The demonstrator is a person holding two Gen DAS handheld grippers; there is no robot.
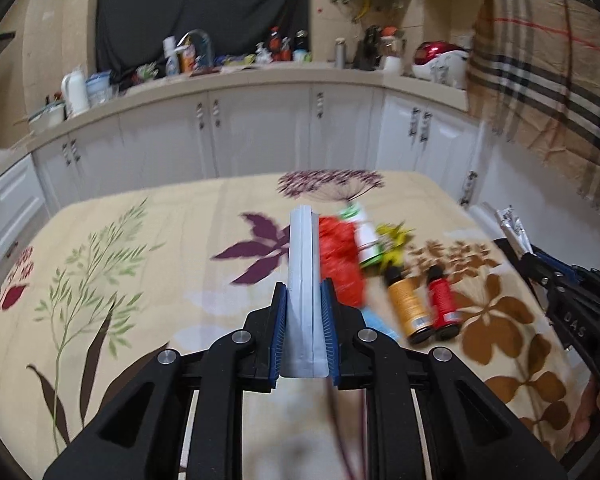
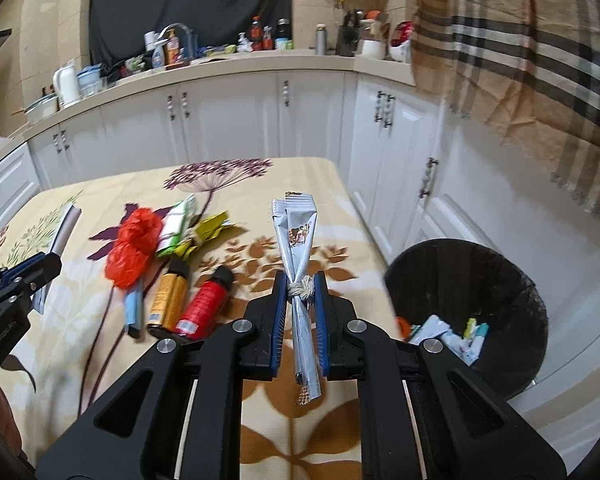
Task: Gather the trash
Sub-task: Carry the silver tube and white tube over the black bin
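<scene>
We have our left gripper point(image 1: 304, 300) clamped on a flat silvery pouch point(image 1: 302, 264) and our right gripper point(image 2: 300, 300) clamped on a knotted silver wrapper point(image 2: 298, 248), both lifted clear of the floral tablecloth point(image 2: 260, 184) for carrying. The black bin point(image 2: 472, 276) (already holding scraps) stands just right of the table, while 2 small bottles point(image 2: 188, 300) and a red bag point(image 2: 134, 246) lie uncollected.

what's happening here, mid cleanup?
Yes. A person holds a gripper in each hand over the floral tablecloth. The left gripper is shut on a flat silver packet; the right gripper is shut on a knotted silver wrapper. The black bin beside the table already holds some trash. A red bag, two small bottles and other wrappers remain on the table.
</scene>
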